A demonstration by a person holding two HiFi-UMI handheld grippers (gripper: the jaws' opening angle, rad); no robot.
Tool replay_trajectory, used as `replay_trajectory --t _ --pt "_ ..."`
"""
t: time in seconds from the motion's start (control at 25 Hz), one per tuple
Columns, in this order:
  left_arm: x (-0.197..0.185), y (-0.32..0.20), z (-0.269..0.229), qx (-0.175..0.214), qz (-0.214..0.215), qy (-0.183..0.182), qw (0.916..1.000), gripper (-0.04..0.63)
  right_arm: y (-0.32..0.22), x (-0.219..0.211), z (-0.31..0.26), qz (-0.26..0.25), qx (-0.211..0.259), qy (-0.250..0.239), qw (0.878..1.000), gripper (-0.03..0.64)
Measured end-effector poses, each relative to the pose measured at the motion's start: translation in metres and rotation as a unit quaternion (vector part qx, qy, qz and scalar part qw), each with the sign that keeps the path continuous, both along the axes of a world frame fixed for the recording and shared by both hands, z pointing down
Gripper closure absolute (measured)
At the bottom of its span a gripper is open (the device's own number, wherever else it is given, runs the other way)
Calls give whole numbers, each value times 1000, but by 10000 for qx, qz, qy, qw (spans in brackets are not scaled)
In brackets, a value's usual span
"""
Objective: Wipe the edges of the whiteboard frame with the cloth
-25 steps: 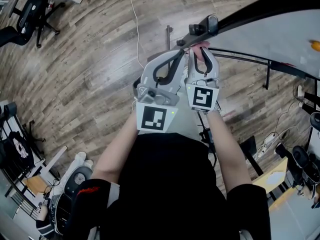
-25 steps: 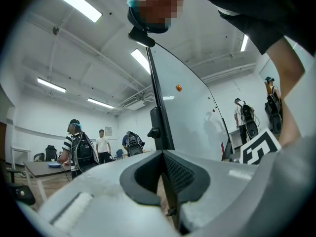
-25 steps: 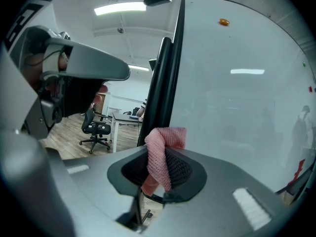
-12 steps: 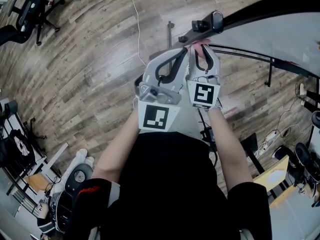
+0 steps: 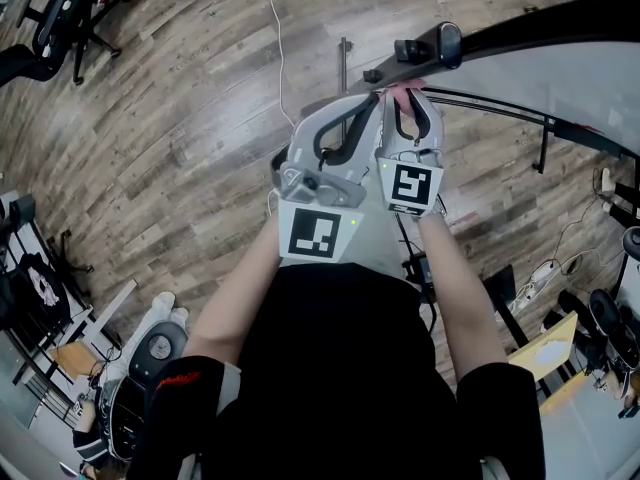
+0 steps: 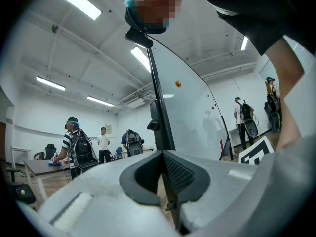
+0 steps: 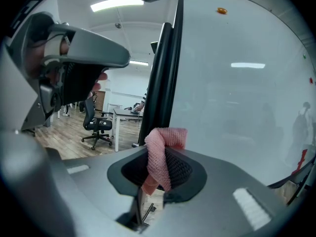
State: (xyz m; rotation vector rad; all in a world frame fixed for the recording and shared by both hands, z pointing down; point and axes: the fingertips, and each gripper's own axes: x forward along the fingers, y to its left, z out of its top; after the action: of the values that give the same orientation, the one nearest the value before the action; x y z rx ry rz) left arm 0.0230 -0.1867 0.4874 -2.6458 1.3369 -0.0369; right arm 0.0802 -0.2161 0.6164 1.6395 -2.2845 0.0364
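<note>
The whiteboard's black frame (image 5: 540,30) runs across the upper right of the head view, with the white board (image 5: 575,78) below it. My right gripper (image 5: 405,98) is shut on a pink cloth (image 5: 402,90) just under the frame's corner clamp (image 5: 430,46). In the right gripper view the pink cloth (image 7: 160,154) sticks up from the jaws of the right gripper (image 7: 157,179), close to the frame's upright edge (image 7: 160,78). My left gripper (image 5: 372,101) lies beside it, shut and holding nothing. Ahead of the left gripper (image 6: 165,181) rises the frame edge (image 6: 157,98).
The board's stand legs (image 5: 540,128) spread over the wooden floor. Office chairs (image 5: 55,23) stand far left and a white cable (image 5: 275,38) trails on the floor. An orange magnet (image 7: 221,11) sticks to the board. Several people (image 6: 74,144) stand in the room behind.
Both grippers stay side by side at the frame's corner; they and the corner clamp have shifted slightly right in the head view. The cloth stays held.
</note>
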Motion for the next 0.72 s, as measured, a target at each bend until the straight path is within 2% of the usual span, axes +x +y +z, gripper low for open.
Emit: replay_trajectory --t 0.72 --pt "1 3 12 -92 -33 -38 9999 595 0 1 29 -34 -263 -63 9996 551"
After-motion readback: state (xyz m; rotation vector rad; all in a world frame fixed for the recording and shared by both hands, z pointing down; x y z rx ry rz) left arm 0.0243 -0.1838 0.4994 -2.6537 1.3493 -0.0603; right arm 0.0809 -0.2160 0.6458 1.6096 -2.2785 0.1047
